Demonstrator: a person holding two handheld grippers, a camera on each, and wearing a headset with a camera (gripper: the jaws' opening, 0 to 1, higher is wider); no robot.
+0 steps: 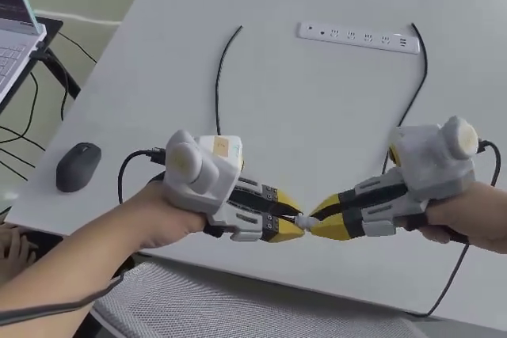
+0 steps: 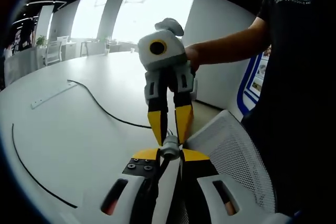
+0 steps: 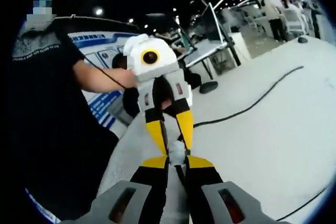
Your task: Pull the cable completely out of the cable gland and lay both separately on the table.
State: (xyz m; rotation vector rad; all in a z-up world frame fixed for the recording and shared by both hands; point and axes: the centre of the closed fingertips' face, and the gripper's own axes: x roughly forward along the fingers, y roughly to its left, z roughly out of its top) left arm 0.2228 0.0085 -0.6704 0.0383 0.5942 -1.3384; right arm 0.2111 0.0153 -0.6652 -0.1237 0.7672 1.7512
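Since the cable (image 1: 218,85) is limp and the gland (image 1: 302,220) small and slick, left gripper (image 1: 291,223) jaws seem pinched on cable just beside it, right gripper (image 1: 315,224) jaws on the gland itself.

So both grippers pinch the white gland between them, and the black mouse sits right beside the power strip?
Not quite: in the head view the mouse sits at the left edge of the table, far from the power strip. The rest holds.

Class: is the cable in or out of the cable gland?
In, apparently: the cable runs out of the cable gland on both sides.
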